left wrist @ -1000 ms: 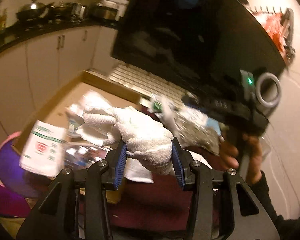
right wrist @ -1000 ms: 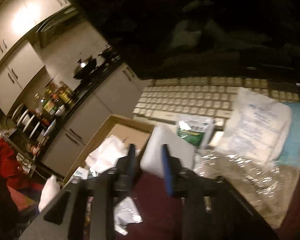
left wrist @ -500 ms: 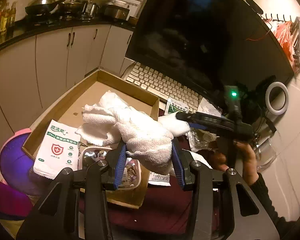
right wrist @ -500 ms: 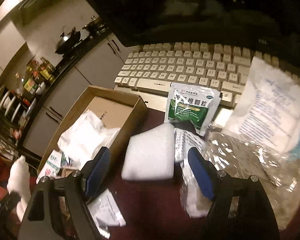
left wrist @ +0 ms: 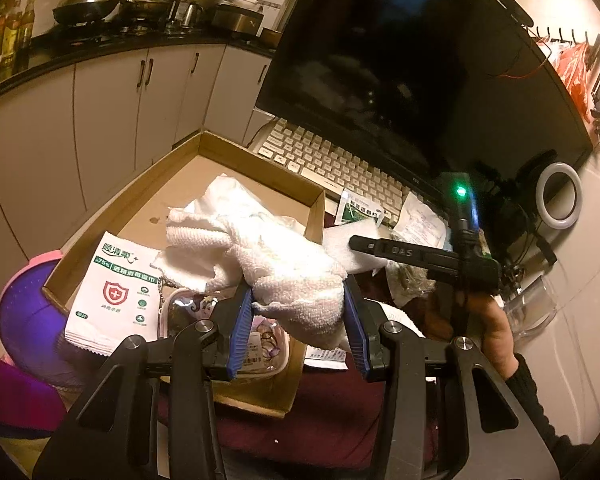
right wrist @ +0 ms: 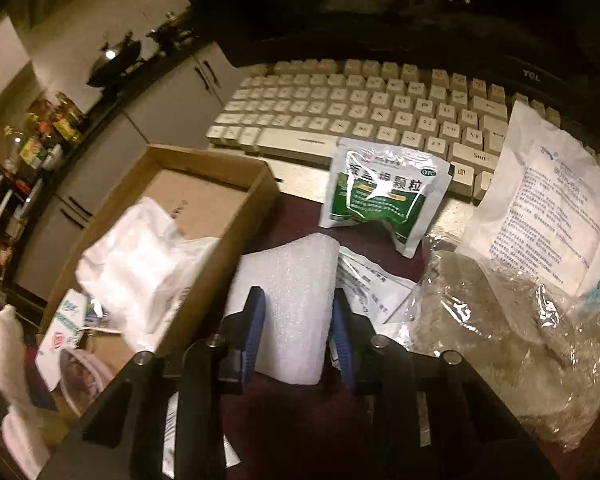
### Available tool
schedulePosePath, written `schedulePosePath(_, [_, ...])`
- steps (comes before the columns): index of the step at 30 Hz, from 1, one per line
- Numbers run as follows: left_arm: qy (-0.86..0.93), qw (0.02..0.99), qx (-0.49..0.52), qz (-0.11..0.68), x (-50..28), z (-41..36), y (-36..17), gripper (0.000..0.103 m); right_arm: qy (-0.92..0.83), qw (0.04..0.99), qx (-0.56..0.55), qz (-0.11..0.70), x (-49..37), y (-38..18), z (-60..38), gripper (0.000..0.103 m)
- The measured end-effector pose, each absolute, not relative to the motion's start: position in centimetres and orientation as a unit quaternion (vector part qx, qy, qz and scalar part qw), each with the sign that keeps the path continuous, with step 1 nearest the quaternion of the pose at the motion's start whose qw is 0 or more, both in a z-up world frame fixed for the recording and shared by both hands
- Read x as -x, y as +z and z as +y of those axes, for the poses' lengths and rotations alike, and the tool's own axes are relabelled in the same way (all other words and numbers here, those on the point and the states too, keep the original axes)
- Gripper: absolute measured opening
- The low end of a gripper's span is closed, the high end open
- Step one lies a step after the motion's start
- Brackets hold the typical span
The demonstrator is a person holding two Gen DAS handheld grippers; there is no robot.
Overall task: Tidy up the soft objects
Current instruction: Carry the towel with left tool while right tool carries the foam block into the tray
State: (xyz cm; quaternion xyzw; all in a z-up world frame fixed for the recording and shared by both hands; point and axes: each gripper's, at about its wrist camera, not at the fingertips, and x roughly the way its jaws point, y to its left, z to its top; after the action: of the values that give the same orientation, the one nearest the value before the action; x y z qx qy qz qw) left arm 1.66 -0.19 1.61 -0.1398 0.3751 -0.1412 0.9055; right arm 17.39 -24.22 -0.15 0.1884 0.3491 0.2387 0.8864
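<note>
My left gripper point(left wrist: 298, 304) is shut on a white terry towel point(left wrist: 276, 256) and holds it above the near end of a cardboard box point(left wrist: 140, 200). The towel also shows at the left edge of the right wrist view point(right wrist: 4, 344). My right gripper point(right wrist: 298, 316) is closed around a white foam block point(right wrist: 288, 292) on the dark red table, just right of the box point(right wrist: 220, 268). In the left wrist view the foam block point(left wrist: 340, 242) and the right gripper point(left wrist: 400, 252) show beyond the towel. A white bagged cloth point(right wrist: 140, 264) lies in the box.
The box also holds a wipes packet point(left wrist: 112, 292) and a pink-rimmed pouch point(left wrist: 204, 320). A keyboard point(right wrist: 360, 112) and monitor point(left wrist: 420, 80) stand behind. A green sachet point(right wrist: 380, 196), a printed bag point(right wrist: 552, 208), crumpled plastic point(right wrist: 512, 332) and leaflets point(right wrist: 372, 284) lie at right. A purple bowl point(left wrist: 24, 308) sits at left.
My right gripper opened half a second ago and has now closed around the foam block near the box. My left gripper rose and steadied, still holding the towel.
</note>
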Motion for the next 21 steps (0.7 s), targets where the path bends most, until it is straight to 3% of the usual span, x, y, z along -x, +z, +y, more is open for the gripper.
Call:
schedulePosePath(12, [-0.109,0.918,0.140,0.356,-2.1,2.4,3.0,0.041,0.288,0.881,-0.276,0.253,-13.9,2.8,-27.2,0.026])
schedulePosePath(21, [-0.100,0.918,0.137,0.359,-4.9,3.7,2.4,0.041,0.312,0.870,-0.273,0.265,-15.6,3.9,-24.5,0.026])
